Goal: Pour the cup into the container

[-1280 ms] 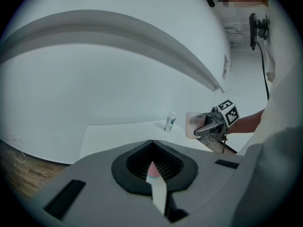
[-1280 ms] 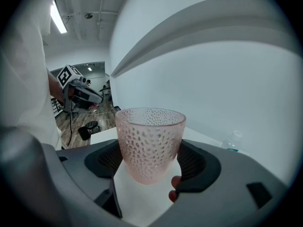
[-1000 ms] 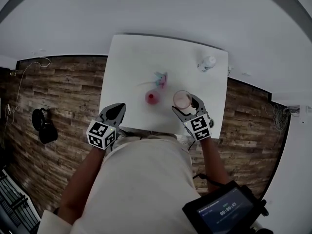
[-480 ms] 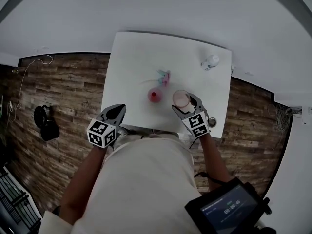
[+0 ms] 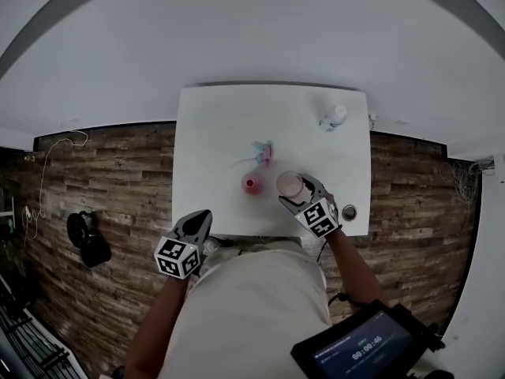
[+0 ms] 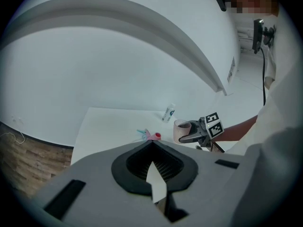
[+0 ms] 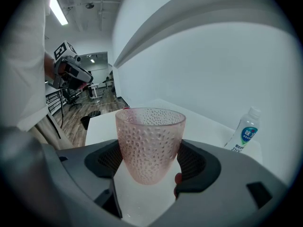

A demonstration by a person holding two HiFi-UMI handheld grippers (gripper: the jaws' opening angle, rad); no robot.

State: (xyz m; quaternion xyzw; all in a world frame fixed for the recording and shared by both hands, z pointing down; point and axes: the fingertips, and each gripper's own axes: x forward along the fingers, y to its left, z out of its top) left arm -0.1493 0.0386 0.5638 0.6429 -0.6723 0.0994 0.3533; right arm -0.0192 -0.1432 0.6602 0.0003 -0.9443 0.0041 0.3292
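Left to right: left claw [image 5: 199,218], clenched on nothing, off the near edge of the surface [image 5: 221,125]. Red container [image 5: 251,184], standing free. Dimpled pink cup [image 5: 290,185], upright, just right of the container, grasped by the right claw [image 5: 300,190]. Bottle [image 5: 334,117], far right corner.

Risk: the cup's rim looks wider than the container's mouth, so a quick tilt would likely spill; its tapered wall may slip between the pads.

Count: two claws; one cup, one container, one bottle.

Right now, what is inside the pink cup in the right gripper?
Nothing shows through the dimpled wall of the pink cup. Its bottom is blurred by the wall, so a small remainder may hide there.
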